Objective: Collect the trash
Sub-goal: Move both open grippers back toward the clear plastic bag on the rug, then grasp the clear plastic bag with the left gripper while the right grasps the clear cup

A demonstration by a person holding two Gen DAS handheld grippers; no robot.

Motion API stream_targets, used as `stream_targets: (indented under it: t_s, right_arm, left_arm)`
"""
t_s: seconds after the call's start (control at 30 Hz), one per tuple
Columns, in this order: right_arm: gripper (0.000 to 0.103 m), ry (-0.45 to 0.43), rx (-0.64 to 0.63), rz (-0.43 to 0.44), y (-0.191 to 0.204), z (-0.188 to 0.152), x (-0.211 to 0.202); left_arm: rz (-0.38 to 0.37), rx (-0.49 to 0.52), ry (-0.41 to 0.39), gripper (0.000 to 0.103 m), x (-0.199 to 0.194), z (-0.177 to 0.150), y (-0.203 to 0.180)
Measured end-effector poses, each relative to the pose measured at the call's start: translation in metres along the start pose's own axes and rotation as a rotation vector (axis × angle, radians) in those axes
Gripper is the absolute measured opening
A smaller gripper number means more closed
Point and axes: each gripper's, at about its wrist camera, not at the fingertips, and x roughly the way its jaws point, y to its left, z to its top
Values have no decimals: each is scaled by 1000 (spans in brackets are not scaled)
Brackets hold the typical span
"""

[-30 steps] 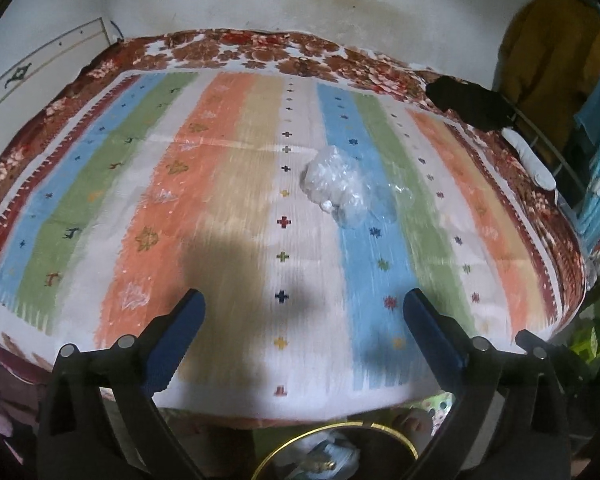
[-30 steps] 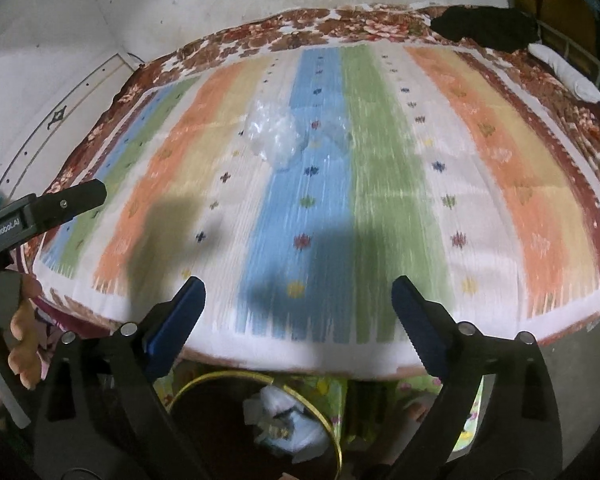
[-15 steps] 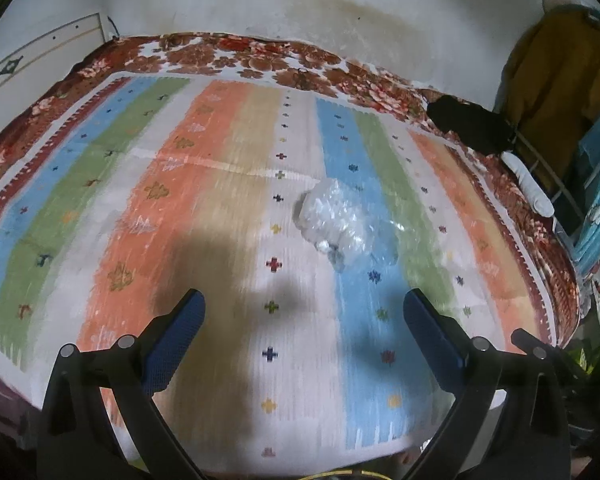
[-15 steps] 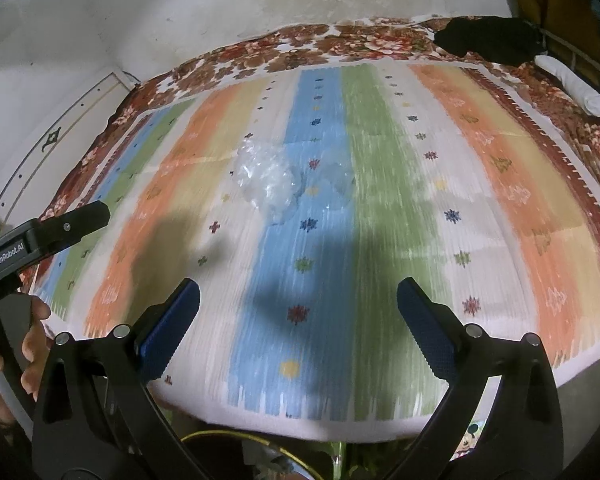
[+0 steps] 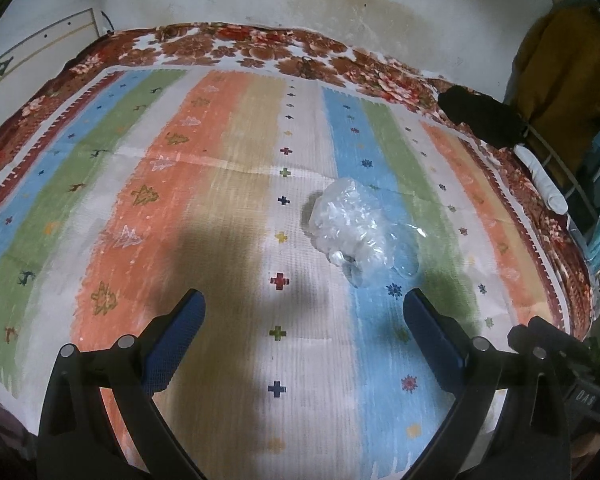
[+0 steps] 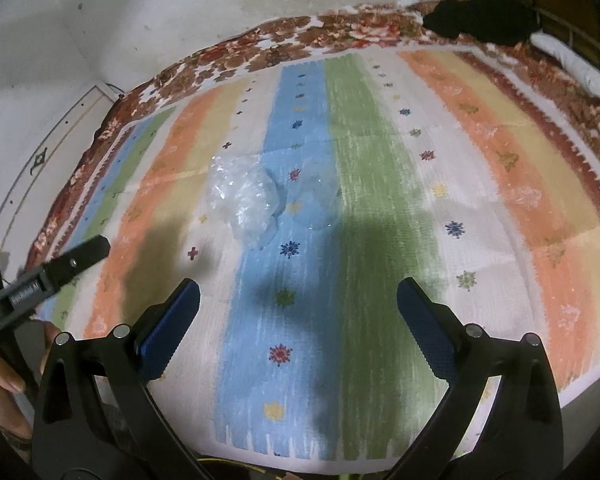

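Striped bed cover (image 5: 228, 208), crumpled clear plastic bag (image 5: 350, 226) lying mid-bed. Our left tongs (image 5: 304, 312) and right tongs (image 6: 298, 300) both released, empty. We judge: approach step; next, close on bag.

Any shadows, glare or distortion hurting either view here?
Left wrist view: strong fisheye bend, dark corners, a broad shadow across the striped cloth short of the clear plastic wad, small glints on it. Right wrist view: same curvature, shadow over the blue and green stripes, and the wad looks pale, low in contrast.
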Motion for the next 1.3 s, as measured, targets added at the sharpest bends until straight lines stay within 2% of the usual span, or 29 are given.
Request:
stream_targets:
  t_s: [0.27, 0.4, 0.5, 0.6, 0.83, 0.93, 1.1, 1.17, 1.3]
  right_arm:
    - [94, 3, 13, 5, 0, 24, 17]
    - [93, 8, 14, 3, -1, 31, 32]
    - [93, 2, 16, -3, -2, 37, 41]
    - [92, -4, 37, 1, -4, 45, 52]
    - [84, 13, 59, -1, -11, 60, 77]
    - [78, 33, 86, 1, -18, 64, 88]
    - [76, 48, 97, 4, -22, 69, 102]
    - [72, 55, 103, 5, -25, 71, 108]
    - [69, 68, 107, 4, -30, 74, 121]
  left_arm:
    - [-26, -40, 5, 97, 21, 13, -3]
    - [-23, -37, 20, 97, 34, 26, -4]
    - [-46, -59, 17, 97, 39, 39, 1]
    - [-30, -61, 17, 97, 50, 47, 4]
    - [-20, -43, 34, 97, 74, 59, 8]
    - [-43, -47, 41, 97, 83, 65, 7]
    - [-53, -4, 54, 97, 101, 73, -3]
    - [-64, 5, 62, 97, 109, 75, -6]
    - [-82, -6, 86, 97, 129, 78, -6]
